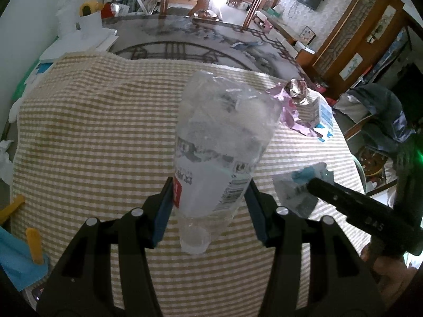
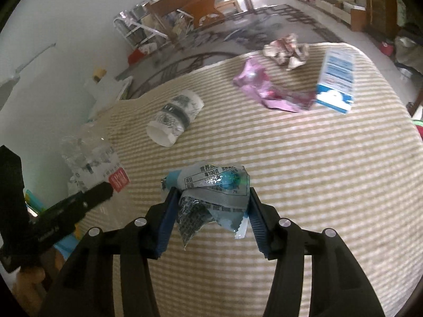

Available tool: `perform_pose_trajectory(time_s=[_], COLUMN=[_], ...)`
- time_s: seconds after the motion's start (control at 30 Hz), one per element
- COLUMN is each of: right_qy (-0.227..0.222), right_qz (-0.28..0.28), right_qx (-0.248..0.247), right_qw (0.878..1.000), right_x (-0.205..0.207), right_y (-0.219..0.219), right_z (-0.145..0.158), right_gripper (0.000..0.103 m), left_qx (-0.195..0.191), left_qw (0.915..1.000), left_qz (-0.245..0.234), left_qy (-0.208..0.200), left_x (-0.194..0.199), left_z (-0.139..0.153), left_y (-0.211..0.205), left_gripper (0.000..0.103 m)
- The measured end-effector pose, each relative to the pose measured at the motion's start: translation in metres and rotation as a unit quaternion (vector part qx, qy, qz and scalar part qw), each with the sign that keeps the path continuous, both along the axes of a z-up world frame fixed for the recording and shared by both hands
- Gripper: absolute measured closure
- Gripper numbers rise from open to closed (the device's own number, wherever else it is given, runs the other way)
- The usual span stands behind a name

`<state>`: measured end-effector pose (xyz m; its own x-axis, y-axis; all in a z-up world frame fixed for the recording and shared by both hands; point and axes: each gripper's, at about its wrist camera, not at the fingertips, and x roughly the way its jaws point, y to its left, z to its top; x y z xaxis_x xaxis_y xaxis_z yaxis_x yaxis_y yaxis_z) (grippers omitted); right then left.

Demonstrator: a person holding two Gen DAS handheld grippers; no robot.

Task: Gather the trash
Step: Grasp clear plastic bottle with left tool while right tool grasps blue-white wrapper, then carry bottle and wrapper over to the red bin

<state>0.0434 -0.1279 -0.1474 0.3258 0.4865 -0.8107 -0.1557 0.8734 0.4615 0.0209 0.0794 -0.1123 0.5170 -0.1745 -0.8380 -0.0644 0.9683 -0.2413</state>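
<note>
Right wrist view: the right gripper (image 2: 208,211) has its pads pressed on a crumpled grey-blue snack wrapper (image 2: 211,192), which bulges out ahead of the fingertips. The jaws stand partly closed, the wrapper filling the gap. The wrapper appears lifted clear of the striped cloth (image 2: 317,185), though the fisheye view makes this uncertain.

Ahead and left of this gripper, a small paper cup (image 2: 175,117) lies on its side, long axis pointing toward the tool, mouth nearest. Farther ahead and right lie a pink foil wrapper (image 2: 264,89), a blue-white carton (image 2: 335,84) and crumpled foil (image 2: 288,51).

The left gripper (image 1: 211,206) clamps a crushed clear bottle (image 1: 222,137), neck toward the camera. With both grippers loaded, the remaining pieces lie nearer the right hand.
</note>
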Motion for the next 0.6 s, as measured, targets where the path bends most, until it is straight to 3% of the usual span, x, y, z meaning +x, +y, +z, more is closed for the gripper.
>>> perform_pose_trajectory(time_s=[0.3,0.6], right_qy=[-0.028,-0.044], right_qz=[-0.029,-0.010], right_qx=[-0.016,-0.038], right_qw=[0.999,0.998], right_x=[-0.014,-0.020], right_y=[-0.032,-0.031], right_z=[0.020,0.023], right_gripper=[0.052,0.051], left_qx=[0.001,0.004], left_qw=[0.9998,0.9994], left_qz=[-0.017,-0.033], left_qy=[-0.006,-0.009], left_x=[0.001,0.001], left_z=[0.004,0.007], left_y=[-0.015,-0.033], left_gripper=[0.053,0.053])
